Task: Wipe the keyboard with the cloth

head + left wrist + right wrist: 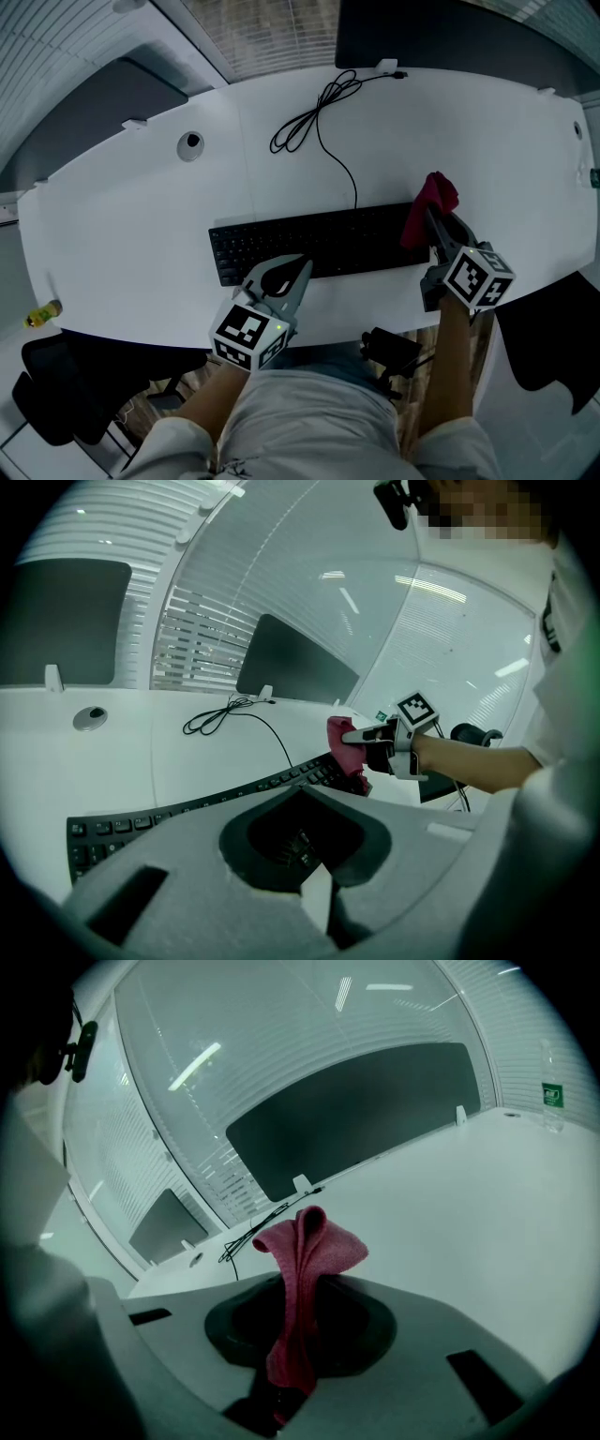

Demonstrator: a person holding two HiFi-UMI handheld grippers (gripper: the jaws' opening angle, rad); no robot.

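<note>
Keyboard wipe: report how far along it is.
Done: the cloth is picked up, clamped in the right gripper. In hand: it is held over the keyboard's right end, bunched upward, while the shut left gripper sits at its front edge. Left: the wiping itself; nothing shows any keys wiped.

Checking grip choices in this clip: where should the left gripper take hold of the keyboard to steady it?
Likely the left front corner of the keyboard, coming from the person's side. It lies flat and thin, that corner sits free on the desk, and the right gripper holds the cloth over its right end.
</note>
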